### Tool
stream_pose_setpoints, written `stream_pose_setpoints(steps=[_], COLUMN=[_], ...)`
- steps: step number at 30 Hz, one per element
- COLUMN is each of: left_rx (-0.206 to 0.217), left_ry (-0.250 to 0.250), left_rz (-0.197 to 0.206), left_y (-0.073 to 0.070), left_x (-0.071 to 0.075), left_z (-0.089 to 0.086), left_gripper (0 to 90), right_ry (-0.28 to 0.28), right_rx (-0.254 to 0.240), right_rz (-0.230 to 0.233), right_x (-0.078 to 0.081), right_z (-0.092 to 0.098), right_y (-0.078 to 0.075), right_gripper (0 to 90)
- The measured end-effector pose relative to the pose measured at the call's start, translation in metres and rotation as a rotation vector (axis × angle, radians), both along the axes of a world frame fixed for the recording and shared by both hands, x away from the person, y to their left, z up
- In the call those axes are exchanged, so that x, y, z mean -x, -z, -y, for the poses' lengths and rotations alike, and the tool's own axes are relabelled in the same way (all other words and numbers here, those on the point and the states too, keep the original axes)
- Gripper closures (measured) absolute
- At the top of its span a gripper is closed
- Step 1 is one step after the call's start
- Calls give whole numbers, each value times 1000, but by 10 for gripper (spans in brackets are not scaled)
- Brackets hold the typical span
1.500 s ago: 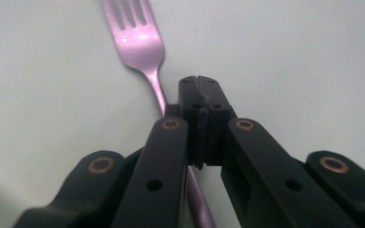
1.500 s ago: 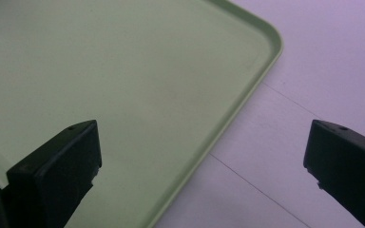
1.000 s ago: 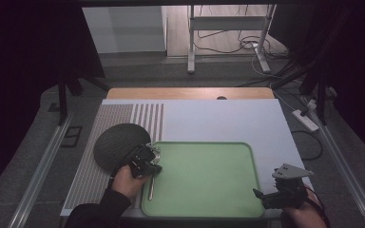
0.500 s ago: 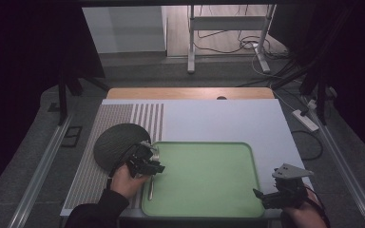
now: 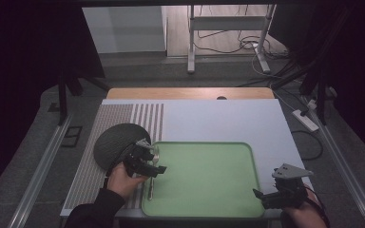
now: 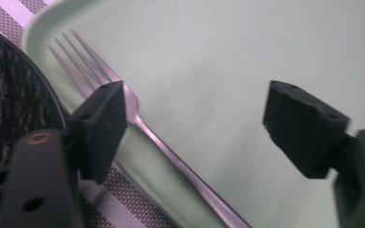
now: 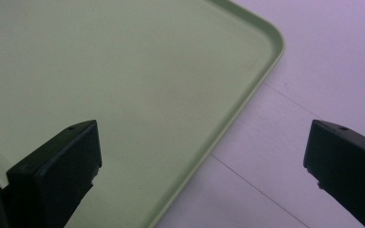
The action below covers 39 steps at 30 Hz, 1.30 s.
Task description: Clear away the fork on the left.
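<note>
Along the left rim of the green tray (image 5: pixel 204 178) lies the fork (image 6: pixel 138 121), just released by left tongs (image 6: pixel 195 118), now opened wide. Right tongs (image 7: pixel 204 161) wide, empty, near tray's right corner. Risk: lifting carelessly, snagging tines, flipping fork onto dark plate (image 5: pixel 116 142).

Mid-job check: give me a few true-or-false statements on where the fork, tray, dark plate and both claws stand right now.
1. The fork lies inside the green tray, along its left edge. True.
2. The left claw is clamped on the fork. False: its jaws have just been opening and stand apart, with the fork lying beside one jaw, not pressed.
3. The dark plate sits on the tray. False: it rests on the striped mat, left of the tray.
4. The right claw is open, with nothing between its jaws. True; it hovers at the tray's near right corner.
5. The fork's tines point toward the person. False: in the high view they point to the far side.
</note>
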<state>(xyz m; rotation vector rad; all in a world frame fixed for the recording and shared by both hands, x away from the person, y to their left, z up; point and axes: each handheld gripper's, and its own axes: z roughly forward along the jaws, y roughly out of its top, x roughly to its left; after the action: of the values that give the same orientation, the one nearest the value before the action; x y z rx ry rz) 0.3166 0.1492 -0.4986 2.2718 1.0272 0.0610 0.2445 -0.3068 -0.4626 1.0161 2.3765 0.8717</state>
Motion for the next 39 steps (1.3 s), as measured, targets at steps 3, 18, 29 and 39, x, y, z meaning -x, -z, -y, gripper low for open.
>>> stream_pose_setpoints(steps=[3,18,29,39], left_rx=[10,73,86,79], left_ry=[-1,-4,-7,-6], left_rz=[3,-10,22,39], left_y=[-1,-7,-9,-10], left_x=[0,1,5,10], left_z=[-1,-17,-30,-39], left_gripper=[154,44,5,2], right_ry=[0,0,1,6], right_rx=[0,2,1,-7], right_rz=[0,0,-1,-1], right_x=[0,0,0,0], right_z=[0,0,0,0], right_y=[0,0,0,0], right_gripper=[0,0,0,0])
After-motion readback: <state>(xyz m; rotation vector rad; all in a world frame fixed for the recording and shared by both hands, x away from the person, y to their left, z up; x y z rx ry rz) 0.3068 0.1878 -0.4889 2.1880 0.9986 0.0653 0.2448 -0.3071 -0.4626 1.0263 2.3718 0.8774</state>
